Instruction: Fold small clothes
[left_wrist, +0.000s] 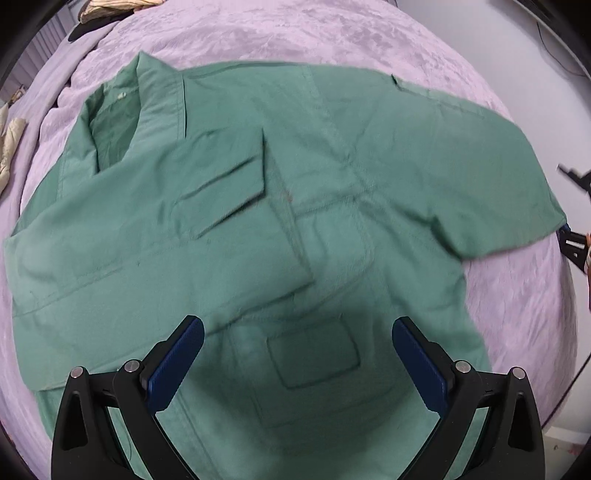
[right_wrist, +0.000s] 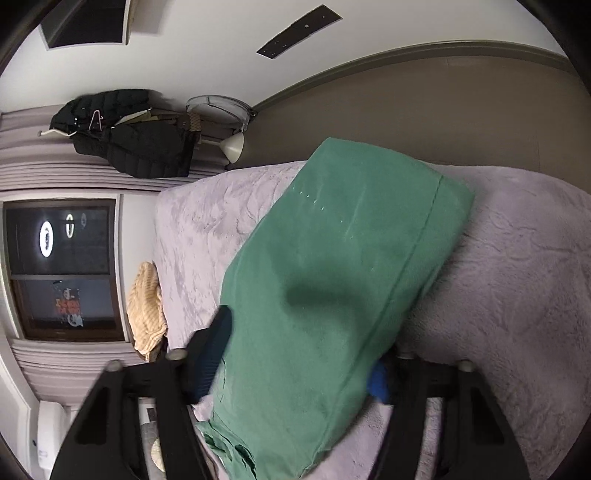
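Observation:
A green short-sleeved shirt (left_wrist: 258, 206) lies spread on the lilac bedspread (left_wrist: 332, 33), collar at the upper left, one sleeve folded over its front. My left gripper (left_wrist: 297, 332) hovers open and empty over the shirt's lower part. In the right wrist view the shirt's other sleeve (right_wrist: 332, 288) lies between the spread fingers of my right gripper (right_wrist: 303, 350); its jaws are wide apart and the right pad is mostly hidden under the cloth. The right gripper also shows at the far right edge of the left wrist view (left_wrist: 576, 243).
Cream knitted cloth (right_wrist: 146, 306) lies at the bed's edge, also in the left wrist view (left_wrist: 11, 147). A dark jacket (right_wrist: 129, 133) hangs by the curtains, with a lamp (right_wrist: 232, 146) and a window (right_wrist: 62, 266) nearby. A brown headboard (right_wrist: 424, 122) backs the bed.

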